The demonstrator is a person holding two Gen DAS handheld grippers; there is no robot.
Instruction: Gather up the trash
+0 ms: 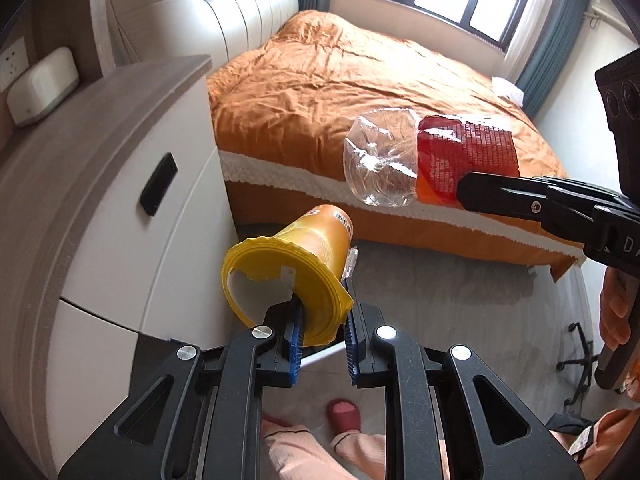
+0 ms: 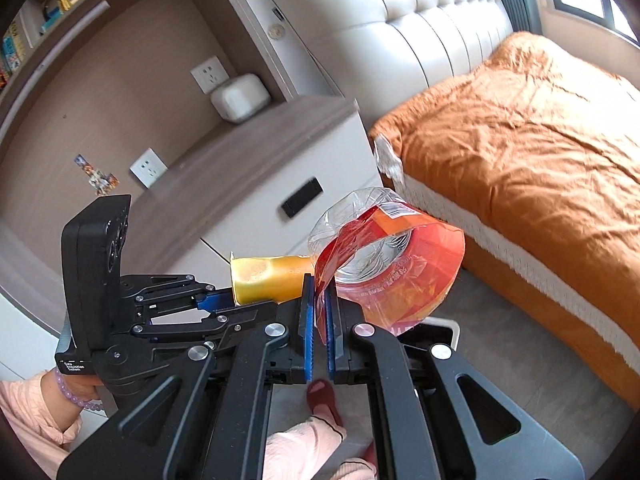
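Observation:
My left gripper (image 1: 322,316) is shut on the rim of a yellow plastic cup (image 1: 304,264) with a torn foil lid, held on its side in the air. The same yellow cup (image 2: 268,278) and left gripper (image 2: 216,304) appear at the left of the right wrist view. My right gripper (image 2: 320,300) is shut on the red-orange label of a crushed clear plastic bottle (image 2: 384,256). In the left wrist view that bottle (image 1: 384,160) hangs at the tip of the right gripper (image 1: 464,190), in front of the bed.
A white bedside cabinet (image 1: 132,208) with a grey top stands at the left, an orange-covered bed (image 1: 360,80) beyond it. A white bin's rim (image 2: 444,326) shows below the bottle. The person's slippered foot (image 1: 344,410) stands on the grey floor. A chair base (image 1: 580,360) sits far right.

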